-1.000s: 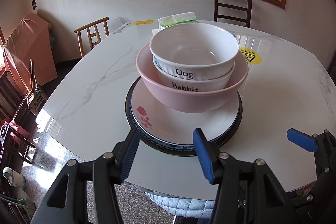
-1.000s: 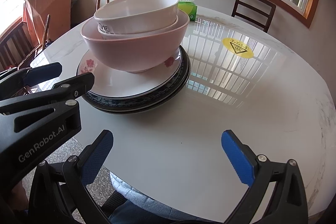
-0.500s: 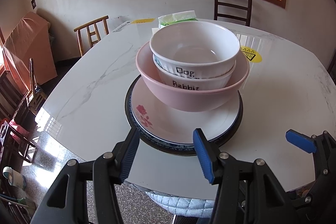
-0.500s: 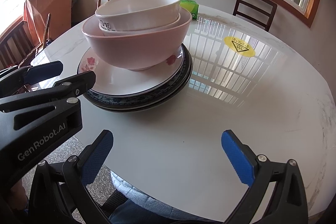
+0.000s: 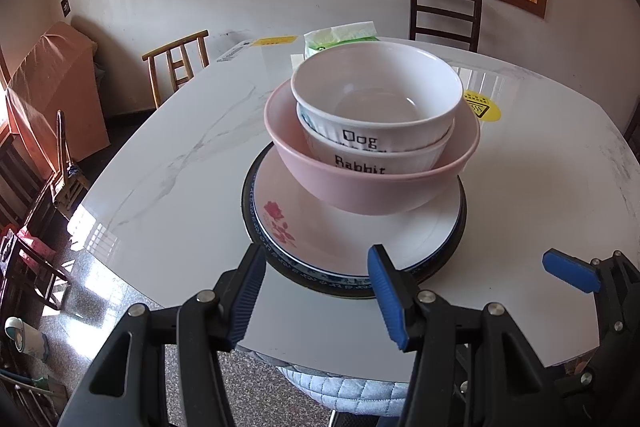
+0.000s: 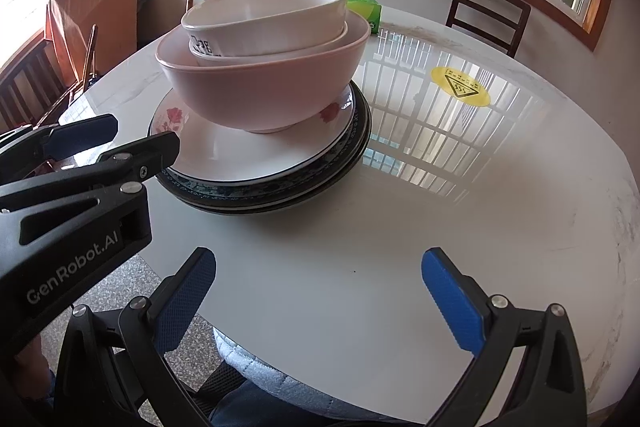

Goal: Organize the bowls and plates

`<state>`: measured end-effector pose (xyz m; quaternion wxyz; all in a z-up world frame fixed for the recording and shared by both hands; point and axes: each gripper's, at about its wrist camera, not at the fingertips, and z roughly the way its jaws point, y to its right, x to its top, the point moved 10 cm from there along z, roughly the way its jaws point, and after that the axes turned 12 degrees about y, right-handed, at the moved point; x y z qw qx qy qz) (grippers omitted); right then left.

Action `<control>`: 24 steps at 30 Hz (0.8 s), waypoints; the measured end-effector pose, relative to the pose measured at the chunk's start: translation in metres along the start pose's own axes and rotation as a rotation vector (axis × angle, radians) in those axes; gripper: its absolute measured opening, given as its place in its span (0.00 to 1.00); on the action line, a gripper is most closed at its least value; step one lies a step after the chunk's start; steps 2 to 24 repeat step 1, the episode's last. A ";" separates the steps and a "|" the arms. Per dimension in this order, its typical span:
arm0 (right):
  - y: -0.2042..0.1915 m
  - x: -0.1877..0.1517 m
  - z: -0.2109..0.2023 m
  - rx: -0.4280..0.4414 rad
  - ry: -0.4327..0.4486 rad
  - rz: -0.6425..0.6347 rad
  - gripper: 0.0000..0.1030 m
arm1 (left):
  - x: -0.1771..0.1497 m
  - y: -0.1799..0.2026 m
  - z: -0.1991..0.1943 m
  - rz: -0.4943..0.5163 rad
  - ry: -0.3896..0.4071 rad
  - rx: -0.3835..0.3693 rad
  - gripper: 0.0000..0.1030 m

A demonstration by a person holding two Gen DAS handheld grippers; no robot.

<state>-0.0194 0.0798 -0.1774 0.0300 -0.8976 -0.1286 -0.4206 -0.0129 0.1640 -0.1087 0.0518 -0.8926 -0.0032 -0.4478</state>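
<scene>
A stack stands on the white marble table. A white "Dog" bowl sits in a white "Rabbit" bowl, inside a pink bowl, on a white rose-printed plate over dark blue-rimmed plates. The stack also shows in the right wrist view, with the pink bowl over the plates. My left gripper is open and empty, just short of the plates' near rim. My right gripper is open and empty over bare table, right of the stack.
A green tissue pack lies behind the stack. A yellow warning sticker is on the table at the right. Wooden chairs and a dark chair stand around the table. The near table edge lies under the grippers.
The right wrist view has drawn slightly closer to the stack. The left gripper and the dishes have hardly moved.
</scene>
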 end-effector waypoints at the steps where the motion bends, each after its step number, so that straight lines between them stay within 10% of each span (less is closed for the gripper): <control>1: 0.000 0.000 0.000 -0.001 0.000 0.000 0.99 | 0.000 0.000 0.000 0.001 0.000 0.003 0.53; 24: 0.000 0.000 0.000 -0.001 0.000 0.000 0.99 | 0.000 0.000 0.000 0.001 0.000 0.003 0.53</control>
